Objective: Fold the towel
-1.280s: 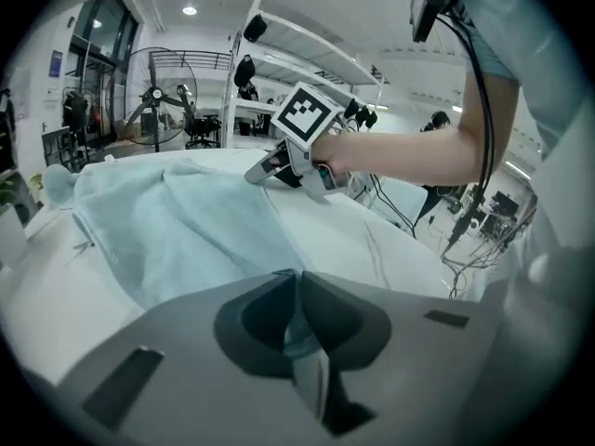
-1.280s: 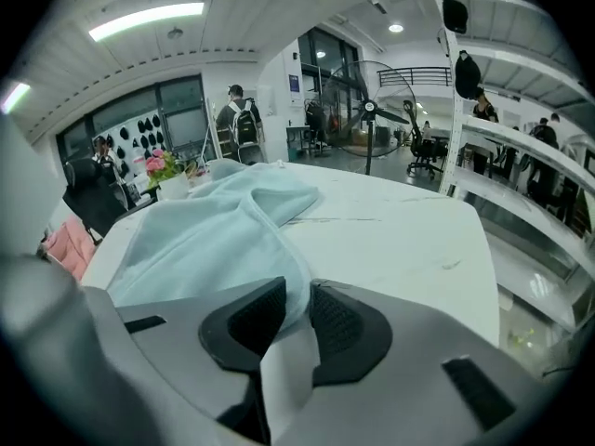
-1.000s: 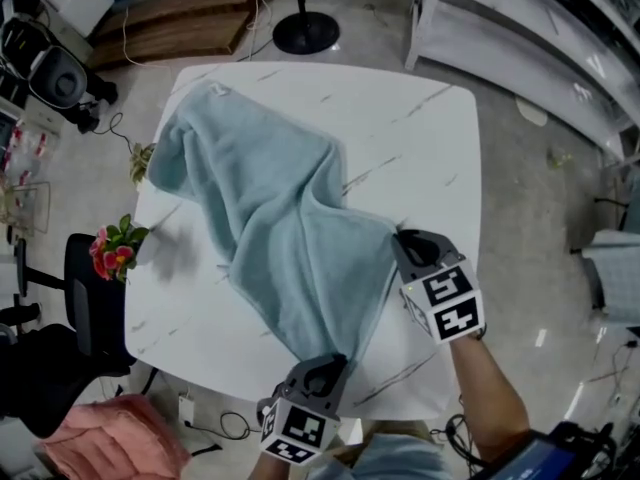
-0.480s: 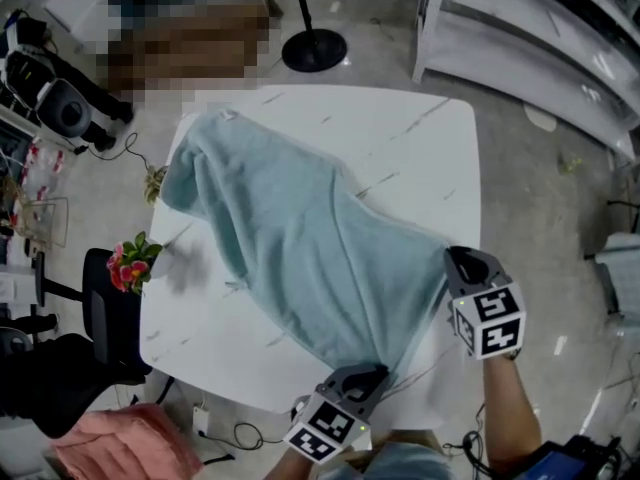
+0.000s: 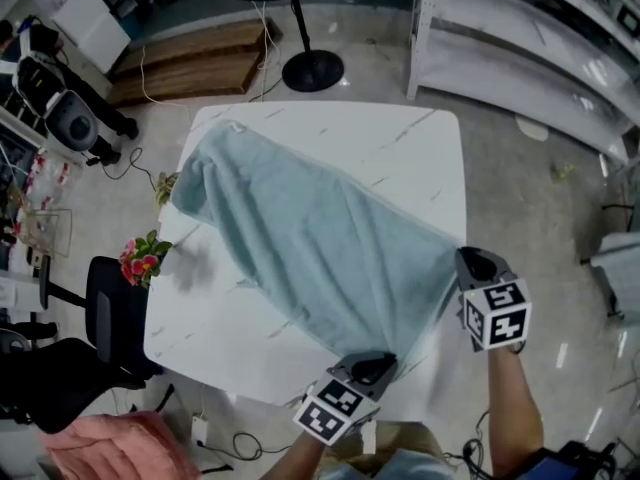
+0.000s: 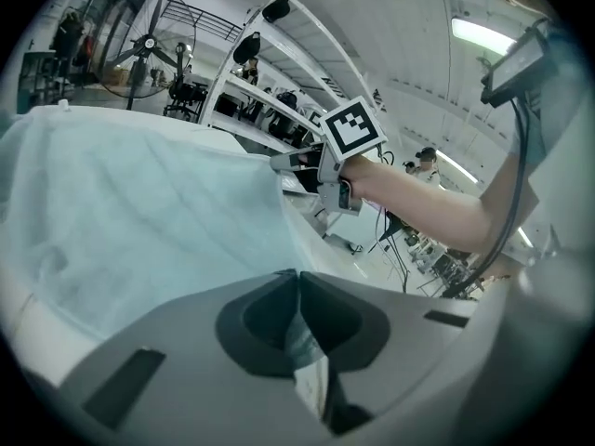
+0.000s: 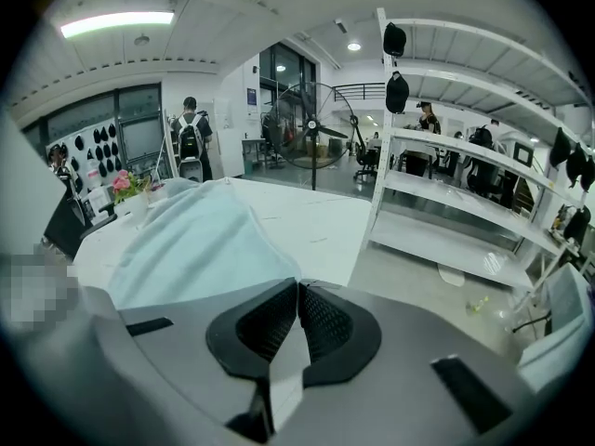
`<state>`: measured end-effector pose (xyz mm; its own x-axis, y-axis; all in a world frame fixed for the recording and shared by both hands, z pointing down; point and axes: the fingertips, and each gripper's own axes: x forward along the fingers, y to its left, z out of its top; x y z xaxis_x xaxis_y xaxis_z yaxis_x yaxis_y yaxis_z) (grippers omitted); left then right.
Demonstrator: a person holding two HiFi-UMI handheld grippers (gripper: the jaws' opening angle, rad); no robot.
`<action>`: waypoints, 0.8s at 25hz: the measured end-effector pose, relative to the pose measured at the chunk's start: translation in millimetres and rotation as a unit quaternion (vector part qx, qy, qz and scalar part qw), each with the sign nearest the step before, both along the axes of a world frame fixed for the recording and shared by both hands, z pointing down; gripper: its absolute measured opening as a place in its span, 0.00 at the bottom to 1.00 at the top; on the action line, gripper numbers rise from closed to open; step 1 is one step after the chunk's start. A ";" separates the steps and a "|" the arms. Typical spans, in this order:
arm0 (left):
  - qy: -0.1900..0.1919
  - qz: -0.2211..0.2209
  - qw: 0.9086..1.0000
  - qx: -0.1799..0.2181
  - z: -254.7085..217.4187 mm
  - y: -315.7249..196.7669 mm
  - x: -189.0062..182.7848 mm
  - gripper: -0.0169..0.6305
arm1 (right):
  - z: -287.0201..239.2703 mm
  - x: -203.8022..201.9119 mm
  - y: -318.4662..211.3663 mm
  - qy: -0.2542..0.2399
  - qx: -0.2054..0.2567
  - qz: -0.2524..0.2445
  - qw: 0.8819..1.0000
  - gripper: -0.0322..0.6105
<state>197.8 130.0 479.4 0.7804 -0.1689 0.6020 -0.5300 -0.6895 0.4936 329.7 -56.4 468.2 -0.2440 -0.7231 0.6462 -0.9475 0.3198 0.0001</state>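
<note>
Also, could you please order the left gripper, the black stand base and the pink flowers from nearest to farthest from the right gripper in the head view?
From the right gripper:
1. left gripper, lower left, gripping the same towel edge.
2. black stand base, on the floor beyond the table.
3. pink flowers, beside the table's left edge.

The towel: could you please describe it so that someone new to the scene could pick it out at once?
Find the square white table in the head view. The towel stretches diagonally across it, its near edge pinched by the left gripper and right gripper. It is the only cloth on it, pale blue-green.
</note>
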 end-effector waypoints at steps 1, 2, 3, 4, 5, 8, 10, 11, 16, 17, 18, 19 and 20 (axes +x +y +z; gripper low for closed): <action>0.004 -0.005 1.000 0.000 -2.9 -1.1 0.6 0.05 | -2.4 0.8 -0.1 0.001 0.003 -0.003 1.000 0.09; 0.007 -0.011 1.000 0.001 -5.9 -1.8 2.3 0.05 | -4.4 1.9 -0.4 0.004 0.006 -0.010 1.000 0.09; 0.010 -0.018 1.000 0.001 -9.0 -1.2 5.3 0.05 | -6.4 3.9 -0.3 0.008 0.008 -0.018 1.000 0.09; 0.012 -0.023 1.000 0.000 -11.9 1.1 9.5 0.05 | -8.7 7.3 0.7 0.011 0.009 -0.024 1.000 0.09; 0.013 -0.025 1.000 -0.003 -14.3 4.9 14.6 0.05 | -10.8 12.4 3.0 0.010 0.011 -0.027 1.000 0.09; 0.016 -0.035 0.999 -0.010 -16.4 9.3 31.5 0.05 | -12.1 29.2 2.2 0.007 0.016 -0.039 0.999 0.09; 0.015 -0.053 0.998 -0.004 -15.7 4.5 39.0 0.05 | -9.0 34.6 -2.7 0.002 0.018 -0.053 0.998 0.09; 0.013 -0.061 0.998 -0.002 -15.4 4.1 42.3 0.05 | -7.0 37.4 -2.1 -0.002 0.018 -0.057 0.998 0.09; 0.009 -0.079 0.997 -0.004 -14.0 11.2 65.4 0.05 | -2.6 57.1 5.3 -0.011 0.013 -0.069 0.997 0.09; 0.010 -0.081 0.997 -0.004 -14.6 12.3 70.5 0.05 | -2.1 61.7 6.1 -0.012 0.013 -0.070 0.997 0.09; 0.010 -0.084 0.996 -0.004 -14.9 13.2 75.2 0.05 | -1.6 66.0 6.6 -0.013 0.013 -0.071 0.997 0.09; 0.009 -0.086 0.996 -0.003 -14.7 14.2 79.4 0.05 | -1.0 70.0 6.9 -0.014 0.013 -0.072 0.997 0.09; 0.008 -0.087 0.996 -0.003 -14.5 15.2 83.6 0.05 | -0.2 73.5 7.2 -0.014 0.013 -0.073 0.997 0.09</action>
